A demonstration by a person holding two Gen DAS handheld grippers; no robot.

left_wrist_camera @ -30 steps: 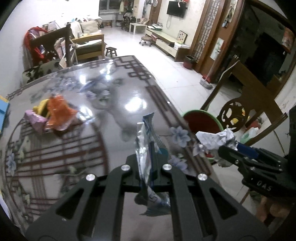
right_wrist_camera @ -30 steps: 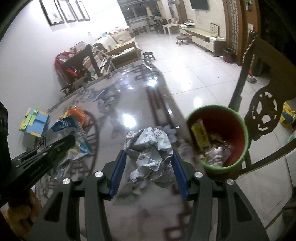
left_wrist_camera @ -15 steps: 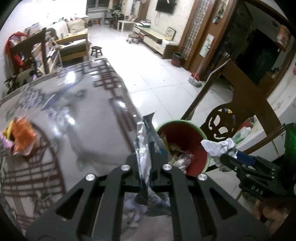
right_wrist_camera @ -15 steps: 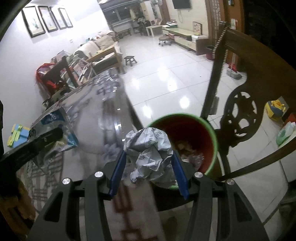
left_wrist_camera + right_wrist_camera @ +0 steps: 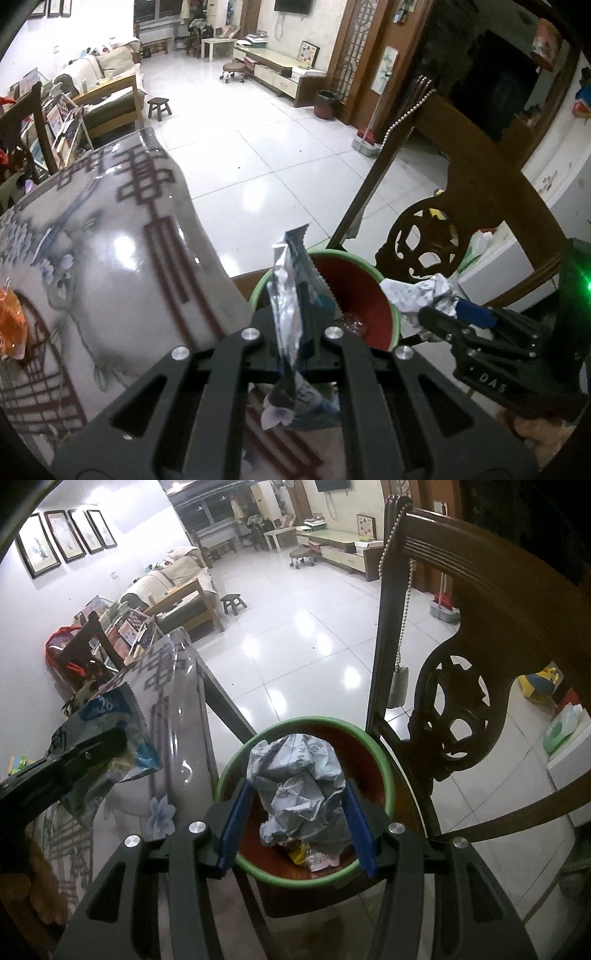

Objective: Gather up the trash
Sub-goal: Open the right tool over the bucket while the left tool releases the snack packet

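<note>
1. Presently, the left gripper is seen clamped tight on a silver-and-blue snack wrapper, which stands upright between its black fingers; the wrapper's serrated top edge overlaps the near rim of the bin in the left wrist view.
2. The right gripper is closed on a crumpled ball of printed paper, pressed on both sides by the blue pads.
3. The paper ball is held directly above the mouth of the bin, a round container with a green rim and red interior standing on the floor just beside the table edge.
4. Earlier refuse, including a yellow packet, is noted at the bottom of the bin.
5. The glossy patterned table is recorded at the left; an orange wrapper lies on it, well apart from both grippers.
6. A carved dark wooden chair stands just behind the bin.
7. A hanging bead chain is seen on the chair back.
</note>
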